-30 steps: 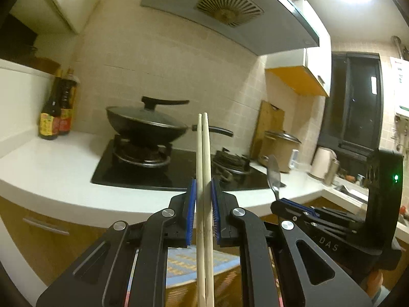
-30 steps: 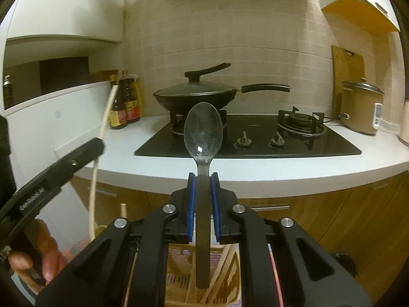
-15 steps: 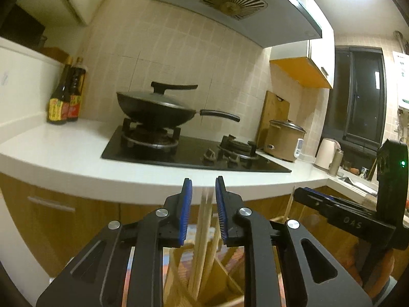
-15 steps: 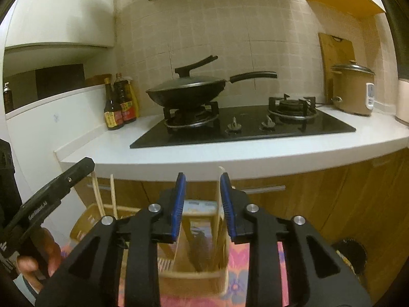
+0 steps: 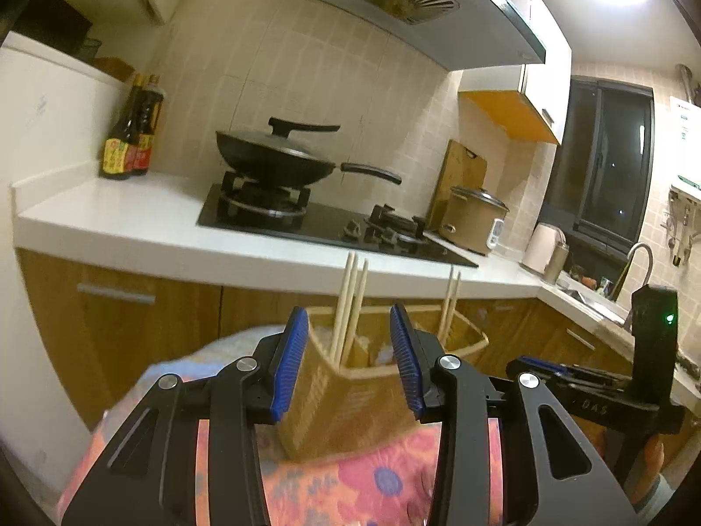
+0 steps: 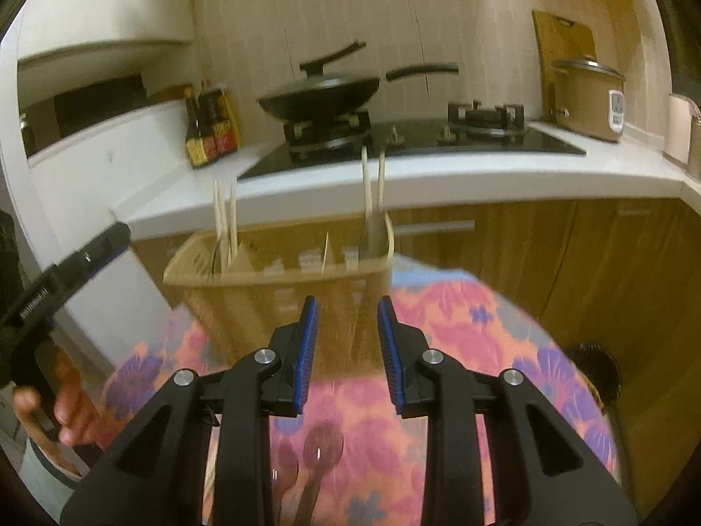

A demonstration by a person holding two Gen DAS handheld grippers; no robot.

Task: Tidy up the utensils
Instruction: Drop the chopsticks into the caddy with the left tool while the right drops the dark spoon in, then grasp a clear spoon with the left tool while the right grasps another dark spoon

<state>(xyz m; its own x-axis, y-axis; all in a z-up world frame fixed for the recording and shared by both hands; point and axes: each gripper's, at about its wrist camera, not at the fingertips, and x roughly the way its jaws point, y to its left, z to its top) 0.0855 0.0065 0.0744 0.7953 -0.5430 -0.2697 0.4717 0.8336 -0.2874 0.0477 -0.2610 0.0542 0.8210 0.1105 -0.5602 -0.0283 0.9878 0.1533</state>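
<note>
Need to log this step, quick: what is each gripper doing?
Left gripper: jaws opening, nothing held.
Right gripper: open, nothing held.

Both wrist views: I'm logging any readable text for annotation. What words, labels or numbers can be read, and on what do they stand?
"DAS": on the black body of the right tool, seen from the left wrist.
Lettering on the left tool: blurred, unreadable.
Sauce bottles: red and yellow labels, print too small.
Wall heater: print too small.
Rice cooker: panel unreadable.
</note>
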